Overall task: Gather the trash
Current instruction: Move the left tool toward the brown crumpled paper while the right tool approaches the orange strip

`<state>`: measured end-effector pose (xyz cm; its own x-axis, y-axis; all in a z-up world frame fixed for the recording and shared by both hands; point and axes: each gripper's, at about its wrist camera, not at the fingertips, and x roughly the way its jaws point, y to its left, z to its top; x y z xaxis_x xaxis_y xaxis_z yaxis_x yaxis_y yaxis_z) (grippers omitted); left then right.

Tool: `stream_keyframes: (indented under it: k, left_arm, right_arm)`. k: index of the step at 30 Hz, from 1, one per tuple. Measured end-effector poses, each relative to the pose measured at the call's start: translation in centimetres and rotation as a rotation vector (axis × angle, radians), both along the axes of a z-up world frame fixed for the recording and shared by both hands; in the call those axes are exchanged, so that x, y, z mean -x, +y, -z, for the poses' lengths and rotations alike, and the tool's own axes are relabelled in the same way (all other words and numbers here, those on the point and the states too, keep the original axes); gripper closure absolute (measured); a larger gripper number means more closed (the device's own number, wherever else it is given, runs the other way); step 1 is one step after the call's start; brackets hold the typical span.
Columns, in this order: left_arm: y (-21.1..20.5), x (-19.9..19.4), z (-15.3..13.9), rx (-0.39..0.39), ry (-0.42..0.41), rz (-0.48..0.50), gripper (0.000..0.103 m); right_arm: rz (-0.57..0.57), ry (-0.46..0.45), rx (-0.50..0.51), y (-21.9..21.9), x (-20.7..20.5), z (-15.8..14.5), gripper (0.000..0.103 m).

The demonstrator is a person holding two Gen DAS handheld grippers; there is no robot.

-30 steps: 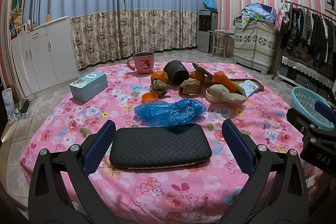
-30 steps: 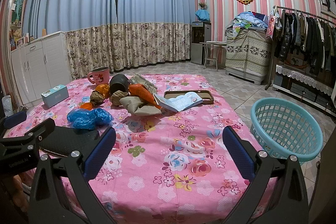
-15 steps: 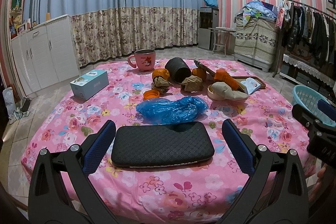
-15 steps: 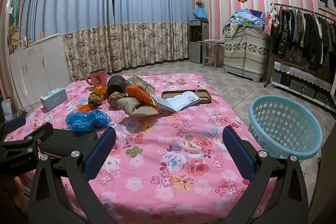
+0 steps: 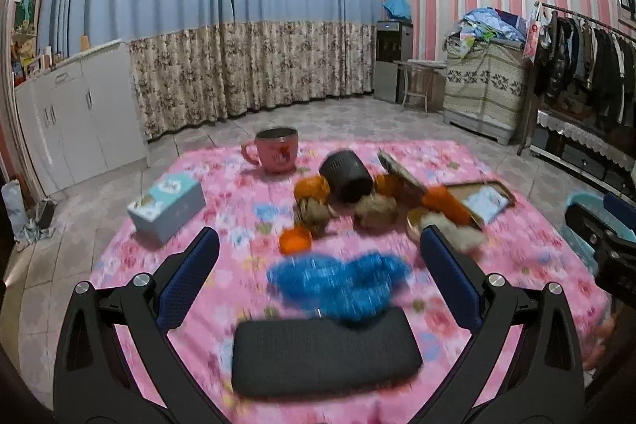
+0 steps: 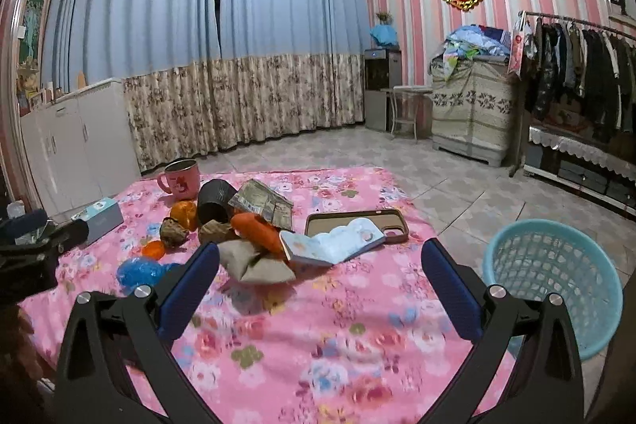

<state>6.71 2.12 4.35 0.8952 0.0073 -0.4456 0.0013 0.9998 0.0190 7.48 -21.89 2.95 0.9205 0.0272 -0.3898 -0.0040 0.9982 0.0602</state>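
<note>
You've lifted both grippers vs 0.5 s ago: left wrist view now looks down on the table (image 5: 516,265) from higher, heavy motion blur on near items. Left gripper (image 5: 318,281) spread wide, nothing betw. the pads; lined up over the blue plastic bag (image 5: 342,285), w/ the black pad (image 5: 324,354) just below it. Right gripper (image 6: 318,285) also released, empty, sitting above the beige crumpled wrapper (image 6: 254,261). Trash cluster hasn't moved, all on the pink cloth: orange peels (image 5: 312,189), brown paper wads (image 5: 375,209). Teal basket (image 6: 552,277) on floor off the table's right edge, looks empty. Nothing collected yet imo; approach phase. Bag is prob. first pick for left.
</note>
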Motion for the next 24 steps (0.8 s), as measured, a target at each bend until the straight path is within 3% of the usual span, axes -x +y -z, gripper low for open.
stream_keyframes:
  k: [5,12,15,18,24]
  left_arm:
    - [0.4,-3.4,-1.3,0.009,-0.009,-0.014,0.005]
    - [1.8,-9.4,-2.9,0.087,0.037,-0.02,0.005]
    - [1.6,-11.4,-2.7,0.075,0.042,-0.029,0.005]
    - [1.5,-13.3,-1.7,0.068,0.075,-0.026,0.005]
    - [1.0,-15.1,3.3,0.007,0.191,-0.041,0.005]
  right_arm:
    - [0.003,0.042,0.0,0.3,-3.5,-0.4,0.004]
    - [0.054,0.137,0.013,-0.3,-8.5,1.2,0.004]
    - [0.073,0.151,0.011,-0.8,-10.0,1.3,0.004]
    - [0.081,0.149,0.003,-1.2,-11.2,1.3,0.004]
    - [0.101,0.177,-0.013,-1.3,-12.4,3.0,0.004]
